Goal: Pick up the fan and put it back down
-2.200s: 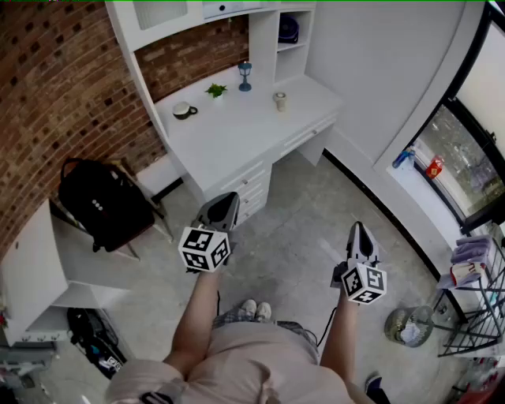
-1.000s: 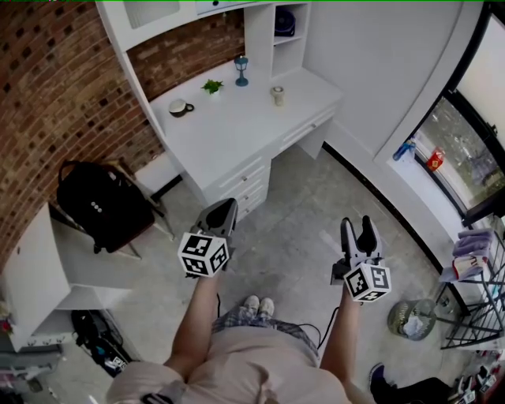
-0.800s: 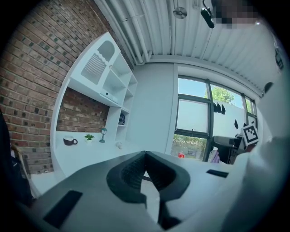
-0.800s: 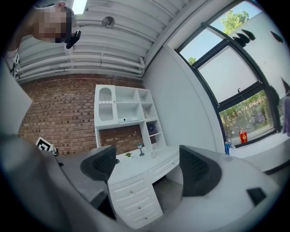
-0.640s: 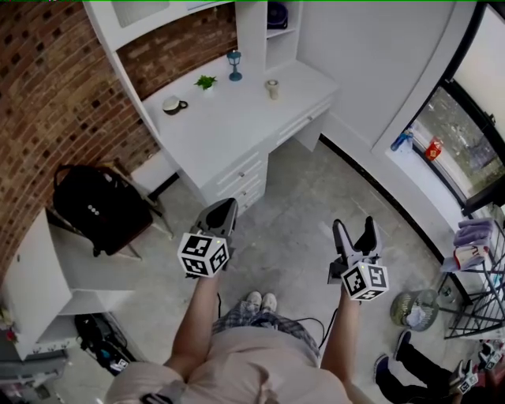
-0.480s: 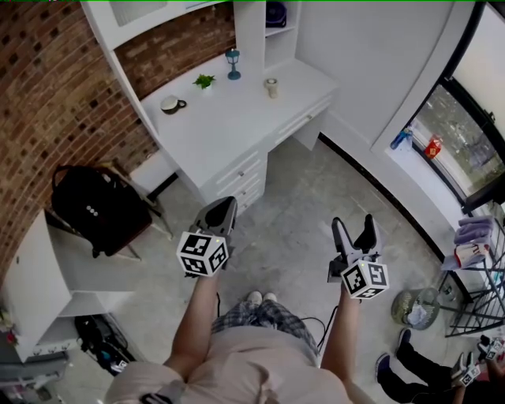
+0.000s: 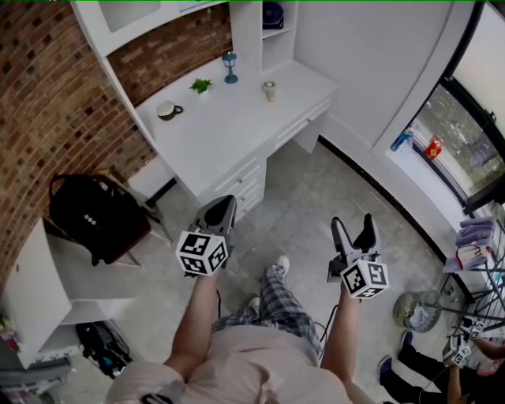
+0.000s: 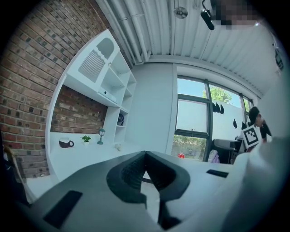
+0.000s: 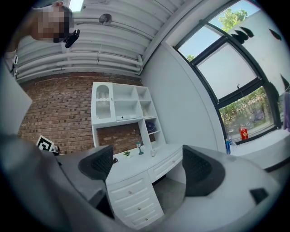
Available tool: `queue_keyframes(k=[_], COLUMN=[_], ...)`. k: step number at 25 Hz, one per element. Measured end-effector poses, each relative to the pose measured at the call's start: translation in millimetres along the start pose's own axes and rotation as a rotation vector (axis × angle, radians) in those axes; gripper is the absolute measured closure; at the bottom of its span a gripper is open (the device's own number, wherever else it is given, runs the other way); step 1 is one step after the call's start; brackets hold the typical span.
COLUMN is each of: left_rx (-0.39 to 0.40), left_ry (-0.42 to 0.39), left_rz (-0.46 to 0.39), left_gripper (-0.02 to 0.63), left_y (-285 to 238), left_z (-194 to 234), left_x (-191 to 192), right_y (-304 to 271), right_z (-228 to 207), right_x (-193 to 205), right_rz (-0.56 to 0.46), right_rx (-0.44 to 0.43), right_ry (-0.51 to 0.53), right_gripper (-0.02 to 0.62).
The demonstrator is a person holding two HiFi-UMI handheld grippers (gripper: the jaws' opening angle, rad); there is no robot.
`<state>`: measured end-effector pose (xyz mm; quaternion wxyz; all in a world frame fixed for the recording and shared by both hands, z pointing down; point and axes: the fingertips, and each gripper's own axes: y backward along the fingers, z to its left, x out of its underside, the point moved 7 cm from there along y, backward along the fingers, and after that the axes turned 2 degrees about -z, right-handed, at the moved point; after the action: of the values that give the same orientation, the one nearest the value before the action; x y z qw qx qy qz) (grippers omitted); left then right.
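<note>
Room: brick wall at left, white wall and tall window at right, grey floor. A white surface (image 7: pixel 229 134) with a shelf unit (image 7: pixel 246 35) stands against the brick.
Fan location: a small dark-blue round thing, taken to be the fan (image 7: pixel 272 14), sits in an open cubby of the shelf unit above the surface's far right end. It is well apart from both grippers.
Left gripper (image 7: pixel 222 207): jaws together, nothing between them, held out over the floor.
Right gripper (image 7: pixel 353 227): jaws wide apart and empty, aimed toward the surface's drawer side.
Step in hand (judged): approach. Nothing is picked up yet; the person has one foot (image 7: pixel 282 263) forward.
How to do it well: come up to the drawer side and raise the right gripper to cubby height. Enter straight between the cubby walls and close on the fan's stand or rim; which part offers a grip cannot be told from here. Lift only just clear of the shelf and set it back upright.
On the surface: mug (image 7: pixel 166 110), small plant (image 7: pixel 200 84), lantern figure (image 7: pixel 230 63), small jar (image 7: pixel 270 91). The jar stands nearest below the cubby, so keep the arm off it.
Around: black bag (image 7: pixel 93 219) on a chair at left, wire bin (image 7: pixel 416 309) at right, blue bottle (image 7: pixel 402 140) on the window sill, another person (image 7: pixel 442 371) low right.
In the way: chiefly the cubby's own side walls, and the jar beneath.
</note>
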<state>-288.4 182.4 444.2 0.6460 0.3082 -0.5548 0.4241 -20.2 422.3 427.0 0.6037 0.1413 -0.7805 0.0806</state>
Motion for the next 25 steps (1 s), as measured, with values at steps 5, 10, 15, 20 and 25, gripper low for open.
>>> queue_keyframes(k=[5,10,15,20,25], left_rx=[0.007,-0.014,-0.05,-0.115,-0.217], left_ry=[-0.004,-0.003,-0.012,-0.013,-0.012], left_rz=[-0.003,-0.015,-0.021,-0.03,-0.047], left_gripper=[0.578,0.578,0.578,0.578,0.578], left_y=[-32.6,-69.2,-138.8,-227.4,-299.3], left_z=[7.0,23.5,49.5,92.1,121.4], left_x=[-5.1,-8.5,-9.4,-13.5,-40.0], right_y=[-28.2,-72.0,-152.4,-271.4,-381.3], right_z=[-15.2,-33.4,-70.0,-106.2,-133.7], right_x=[-1.9,0.1,4.6,4.2,-5.7], right_rz=[-0.007,-0.008,-0.015,-0.017,0.051], right_rx=[0.001,-0.018,-0.053,-0.127,-0.224], right_ry=[0.0,-0.012,-0.037,-0.025,-0.038], right_gripper=[0.126,0.126,0.126,0.126,0.126])
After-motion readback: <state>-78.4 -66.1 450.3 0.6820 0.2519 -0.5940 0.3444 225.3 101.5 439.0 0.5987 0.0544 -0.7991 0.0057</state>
